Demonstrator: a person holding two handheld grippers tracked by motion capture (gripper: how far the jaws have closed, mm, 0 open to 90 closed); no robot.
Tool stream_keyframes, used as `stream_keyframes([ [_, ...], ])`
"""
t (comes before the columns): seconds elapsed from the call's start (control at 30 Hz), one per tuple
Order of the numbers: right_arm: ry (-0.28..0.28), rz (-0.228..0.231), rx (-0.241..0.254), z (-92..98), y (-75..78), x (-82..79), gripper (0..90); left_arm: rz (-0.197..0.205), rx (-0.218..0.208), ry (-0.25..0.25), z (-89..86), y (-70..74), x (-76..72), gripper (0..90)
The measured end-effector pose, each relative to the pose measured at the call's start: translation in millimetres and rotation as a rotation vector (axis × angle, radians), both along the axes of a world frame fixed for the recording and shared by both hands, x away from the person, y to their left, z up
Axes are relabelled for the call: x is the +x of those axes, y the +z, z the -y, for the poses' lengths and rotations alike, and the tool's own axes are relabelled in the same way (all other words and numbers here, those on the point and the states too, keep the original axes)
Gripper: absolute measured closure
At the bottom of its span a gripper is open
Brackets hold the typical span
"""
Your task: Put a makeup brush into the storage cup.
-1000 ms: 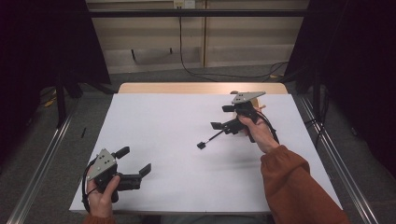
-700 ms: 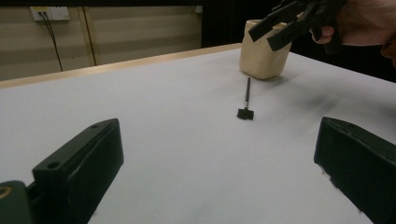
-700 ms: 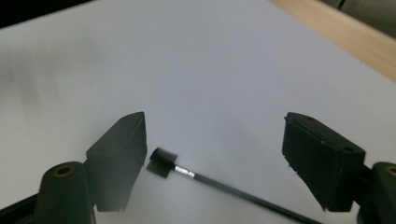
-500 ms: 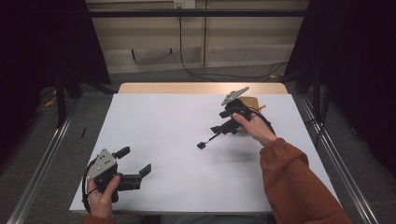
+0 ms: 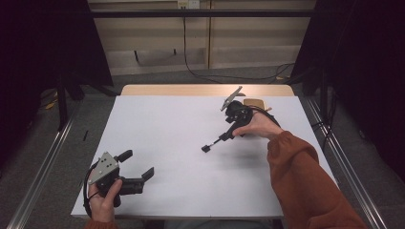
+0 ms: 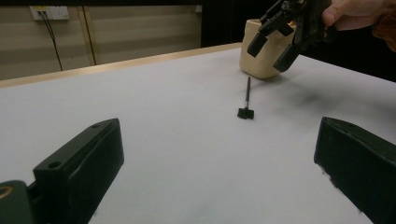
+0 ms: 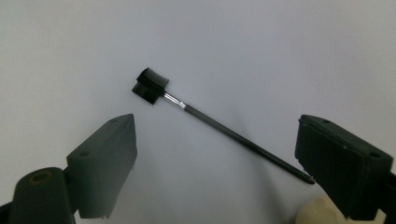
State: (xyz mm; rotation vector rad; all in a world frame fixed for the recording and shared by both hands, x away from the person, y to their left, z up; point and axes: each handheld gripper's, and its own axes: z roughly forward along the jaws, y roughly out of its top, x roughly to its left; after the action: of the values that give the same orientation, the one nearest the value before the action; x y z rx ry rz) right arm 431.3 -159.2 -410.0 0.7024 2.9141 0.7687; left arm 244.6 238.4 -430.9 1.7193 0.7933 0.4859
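White-covered bench (image 5: pixel 167 124) in a dim room, beige wall panels and trailing cables behind. The work in hand concerns a small black brush (image 7: pixel 152 85) with a thin rod handle, lying flat and free on the bench toward its right edge, its tail end pointing at a cream cup (image 6: pixel 261 58) near the far right corner. The right gripper (image 5: pixel 233 125) hangs just above the handle, fingers (image 7: pixel 343 170) released and standing either side of the rod without touching it; the jaws have just been opening further, nothing pressed between them. The left gripper (image 5: pixel 138 174) rests idle at the near left corner, fingers (image 6: pixel 79 170) released and empty. Judgement: approach made; grasp, lift and any placing remain.
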Motion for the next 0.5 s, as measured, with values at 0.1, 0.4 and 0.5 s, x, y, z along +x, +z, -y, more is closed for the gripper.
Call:
stream_keyframes([
  [0.1, 0.022, -0.010, -0.016, -3.7, 0.5, 1.3, 15.6, -0.002, -0.003, 0.000, 0.2, -0.3, 0.2, 1.5],
  [0.4, 0.097, -0.032, -0.137, -19.4, 0.1, 9.8, 33.1, -0.007, -0.014, 0.012, -1.4, -0.4, 0.1, 1.4],
  [0.5, 0.109, -0.041, -0.156, -23.8, -1.4, 12.9, 34.5, -0.005, -0.015, 0.007, -1.2, -0.5, 0.0, 1.4],
])
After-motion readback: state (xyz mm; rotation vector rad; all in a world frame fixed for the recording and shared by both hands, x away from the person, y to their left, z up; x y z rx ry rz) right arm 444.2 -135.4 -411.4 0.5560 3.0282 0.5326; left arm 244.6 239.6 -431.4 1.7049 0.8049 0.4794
